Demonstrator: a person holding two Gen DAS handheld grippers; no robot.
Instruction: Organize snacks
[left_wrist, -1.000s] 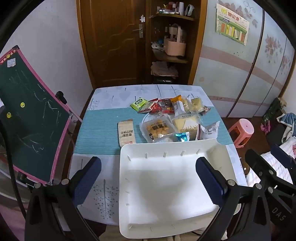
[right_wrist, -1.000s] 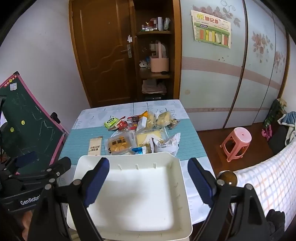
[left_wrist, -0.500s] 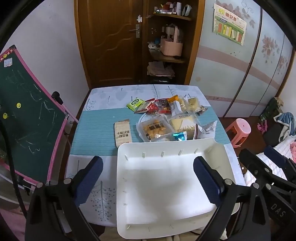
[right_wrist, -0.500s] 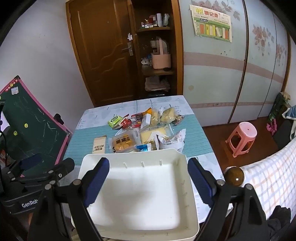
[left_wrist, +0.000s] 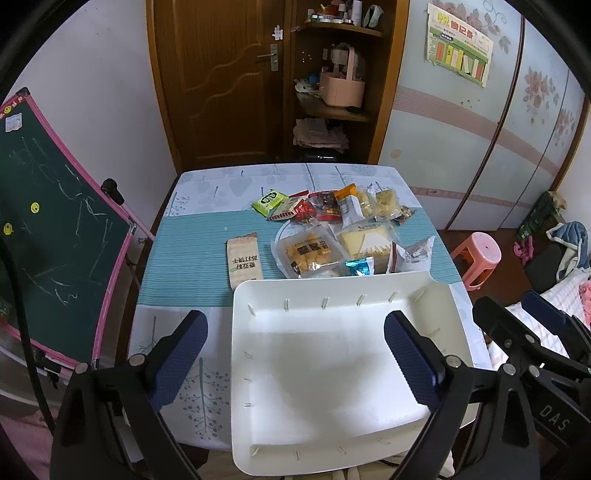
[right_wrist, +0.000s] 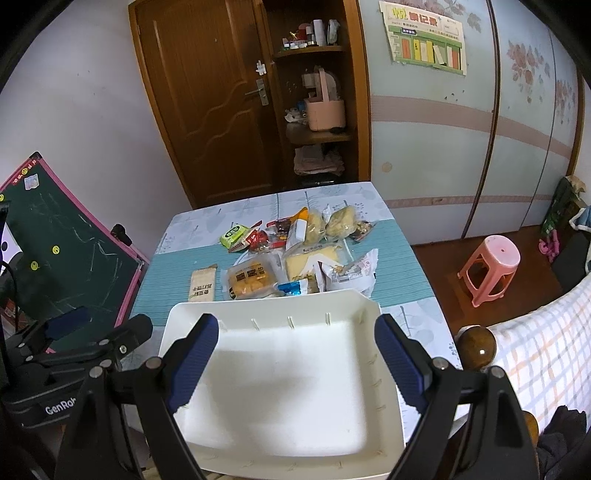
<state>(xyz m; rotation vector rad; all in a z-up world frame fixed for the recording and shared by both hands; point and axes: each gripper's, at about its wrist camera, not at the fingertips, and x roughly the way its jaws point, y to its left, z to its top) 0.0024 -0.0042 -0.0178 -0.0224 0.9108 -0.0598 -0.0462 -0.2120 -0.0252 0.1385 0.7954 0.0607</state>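
white plastic tray (left_wrist: 332, 354) sits nearest you so the snacks (left_wrist: 332, 236) heaped behind it can go in, and your left tongs (left_wrist: 295, 356), just narrowed slightly, and right tongs (right_wrist: 297, 356) both hang open, gripping nothing.

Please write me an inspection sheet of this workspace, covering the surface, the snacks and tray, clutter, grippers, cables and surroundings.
Surface: table under a leaf-print cloth with a teal striped band.
Job's things: white tray empty at the near edge; snack packets heaped just beyond it; tan biscuit pack lying apart, to their left.
Clutter: nothing seen.
Grippers: left gripper open, its jaws just closed a little, nothing between them; right gripper open above the tray.
Cables: dark cable at the left edge.
Surroundings: chalkboard, wooden door, shelf unit, pink stool.
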